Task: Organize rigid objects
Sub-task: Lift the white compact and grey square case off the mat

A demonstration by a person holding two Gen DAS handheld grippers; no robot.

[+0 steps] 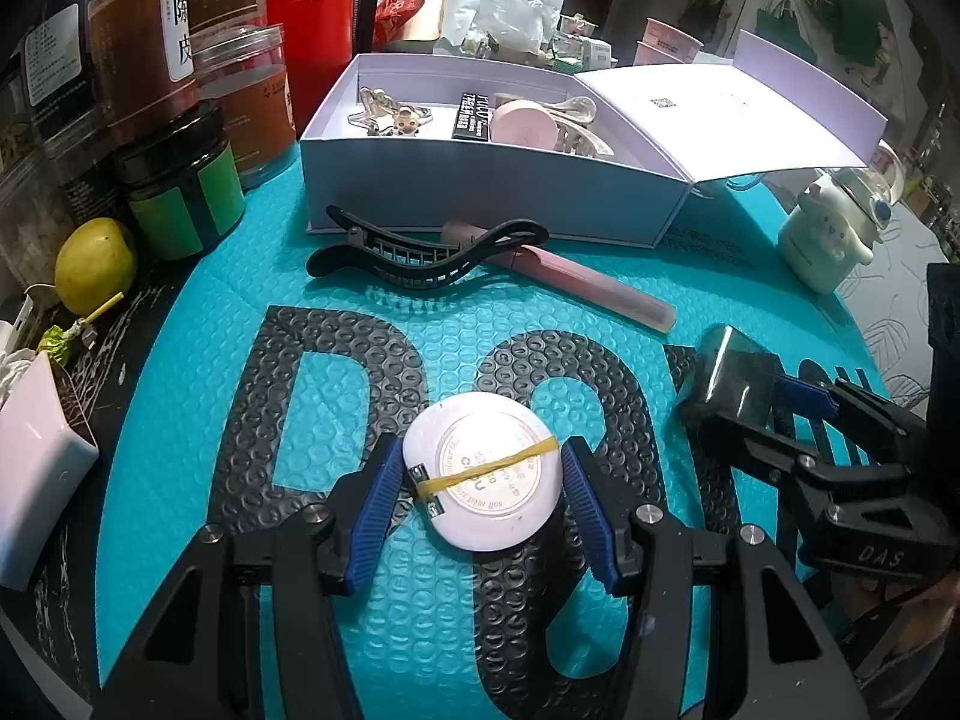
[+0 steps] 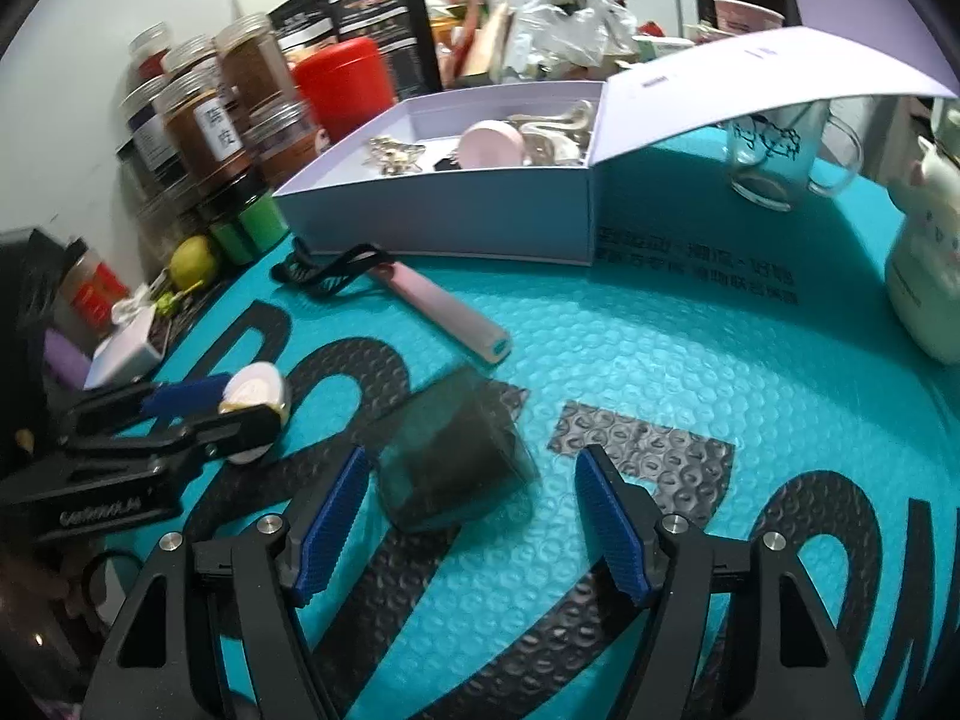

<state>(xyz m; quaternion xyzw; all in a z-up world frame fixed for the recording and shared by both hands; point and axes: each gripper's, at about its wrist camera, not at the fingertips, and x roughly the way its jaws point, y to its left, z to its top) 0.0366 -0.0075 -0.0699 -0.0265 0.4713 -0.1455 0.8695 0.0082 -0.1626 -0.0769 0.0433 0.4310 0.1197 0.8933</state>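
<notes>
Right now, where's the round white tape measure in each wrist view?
Left wrist: round white tape measure low centre, between the left gripper pads.
Right wrist: far left, in that gripper.
Shared landmark: open white box, beyond it.

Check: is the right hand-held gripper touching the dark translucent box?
Apart. The right wrist view shows the right hand-held gripper open, the dark translucent box lying on the teal mat with a gap at each blue pad.

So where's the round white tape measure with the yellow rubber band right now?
In the left wrist view, the round white tape measure sits low and centre between the left gripper pads, above the teal bubble mat.
</notes>
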